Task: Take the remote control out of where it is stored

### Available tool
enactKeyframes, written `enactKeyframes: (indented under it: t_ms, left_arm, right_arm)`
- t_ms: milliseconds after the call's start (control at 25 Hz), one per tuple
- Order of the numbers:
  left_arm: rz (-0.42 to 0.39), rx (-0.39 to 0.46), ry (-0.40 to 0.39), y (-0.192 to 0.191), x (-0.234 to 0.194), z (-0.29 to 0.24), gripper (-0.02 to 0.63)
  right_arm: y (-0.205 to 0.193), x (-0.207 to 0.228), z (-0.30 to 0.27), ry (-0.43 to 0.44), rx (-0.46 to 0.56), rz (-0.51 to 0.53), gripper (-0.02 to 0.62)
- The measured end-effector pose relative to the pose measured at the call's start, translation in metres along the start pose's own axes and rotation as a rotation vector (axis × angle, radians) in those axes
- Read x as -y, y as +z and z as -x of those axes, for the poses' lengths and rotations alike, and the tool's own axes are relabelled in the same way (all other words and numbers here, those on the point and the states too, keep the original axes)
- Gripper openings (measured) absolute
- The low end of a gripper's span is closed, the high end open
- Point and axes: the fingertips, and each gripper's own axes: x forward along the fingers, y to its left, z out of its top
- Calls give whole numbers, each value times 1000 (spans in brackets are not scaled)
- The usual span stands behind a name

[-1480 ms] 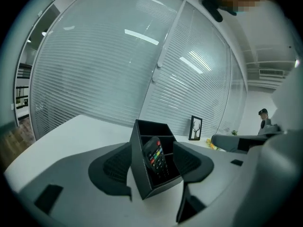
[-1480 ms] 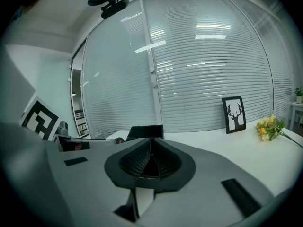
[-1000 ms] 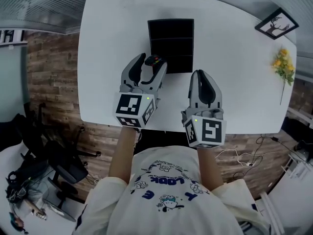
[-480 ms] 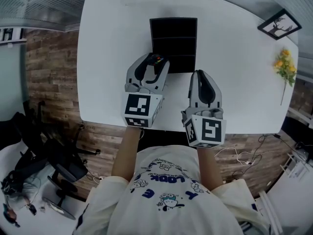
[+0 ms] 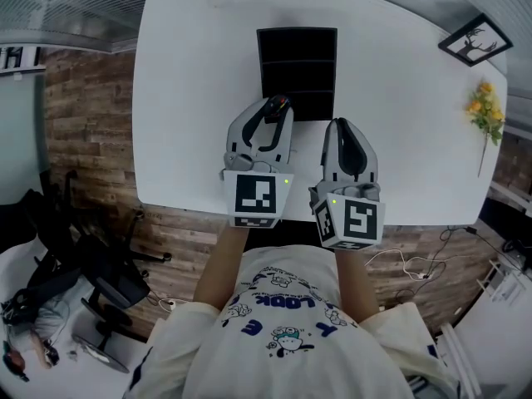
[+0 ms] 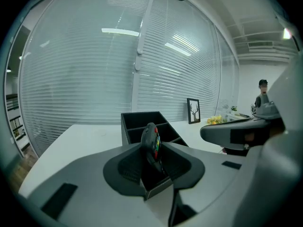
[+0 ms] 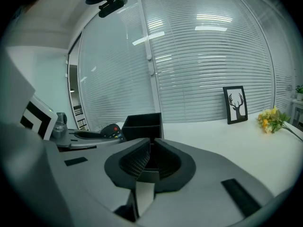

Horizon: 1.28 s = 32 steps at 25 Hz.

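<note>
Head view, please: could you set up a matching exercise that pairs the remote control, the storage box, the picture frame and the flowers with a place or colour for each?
Column one:
1. remote control
2. storage box
3. picture frame
4. flowers

Column two:
A. yellow, near the right edge of the table
B. black, split into open compartments
C. at the far right corner, showing an antlered animal
D. standing on end, with coloured buttons

Pairs: 1-D, 2-B, 3-C, 4-A.
</note>
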Motion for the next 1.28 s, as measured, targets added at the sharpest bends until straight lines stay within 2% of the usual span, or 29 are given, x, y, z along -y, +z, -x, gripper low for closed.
enactKeyframes:
  t_ms: [200,720,1000,1280]
  left_arm:
    - [-58,-17,15,6,6,-6,110]
    - [-55,-55,54,2,16,-17,112]
    - [24,-31,9,5,20,-19,78]
    - [30,0,-4,19,24,-7,69]
  right_arm:
    - [0,2,3,-8,1,3,48]
    - [-2,11,6,-18,1,-7,48]
    - [-3,13,6,-12,3,-11,48]
    - [5,7,11,3,20,-5,48]
